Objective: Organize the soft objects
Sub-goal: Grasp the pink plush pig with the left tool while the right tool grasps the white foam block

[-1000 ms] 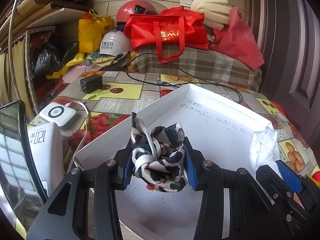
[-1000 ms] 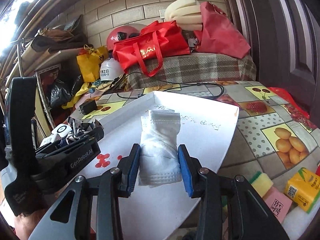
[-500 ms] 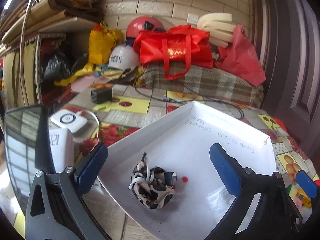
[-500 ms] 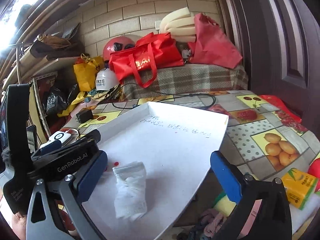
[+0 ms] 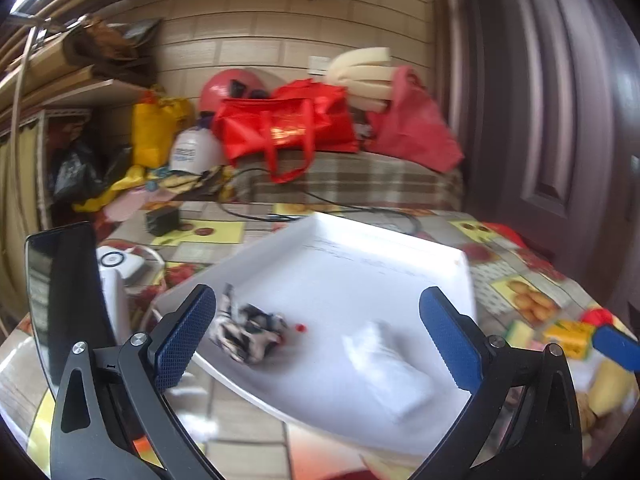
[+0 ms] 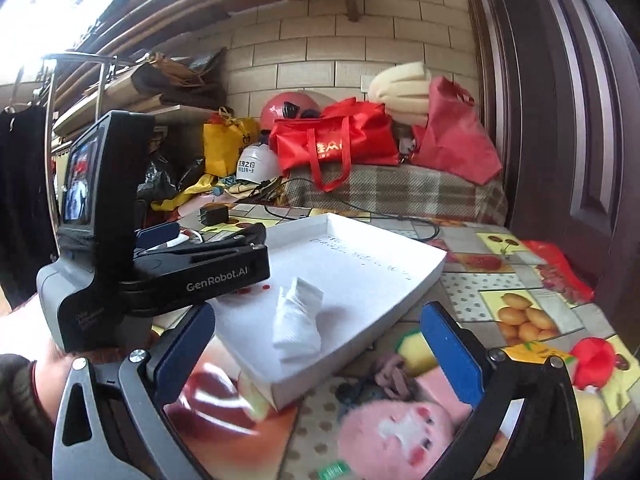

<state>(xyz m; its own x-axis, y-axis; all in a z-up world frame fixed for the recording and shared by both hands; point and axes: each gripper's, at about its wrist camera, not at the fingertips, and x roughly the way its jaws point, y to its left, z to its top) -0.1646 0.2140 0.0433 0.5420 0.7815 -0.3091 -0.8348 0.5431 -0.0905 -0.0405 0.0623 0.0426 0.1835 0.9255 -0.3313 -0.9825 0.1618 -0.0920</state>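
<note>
Nearest in the left wrist view, the left gripper [image 5: 318, 336] fills the bottom of the frame with its jaws spread wide and nothing between the blue pads. Both grippers have just been opening. Just past the left pad, at lower left of centre, a knotted black-and-white patterned cloth [image 5: 250, 332] lies on the floor of a shallow white tray [image 5: 360, 256]; a folded white cloth [image 5: 390, 368] lies in the same tray at lower right of centre, apart from the patterned one. Both look blurred in this view.

In the right wrist view, the right gripper [image 6: 318, 340] spans the bottom edge, its jaws likewise wide and empty. Between the pads at the very bottom lie a pink plush item [image 6: 394, 436] and a dark, fuzzy piece beside it, on the fruit-print table [image 6: 520, 308] just outside the tray's near corner. Above them, at centre, the white cloth rests inside the tray near its front rim. The other gripper's black body crosses the left middle of the frame, a person's hand [image 6: 40, 344] holding it.

Farther back, at upper centre, a red bag [image 6: 336, 144] sits on a plaid-covered surface against the brick wall.
</note>
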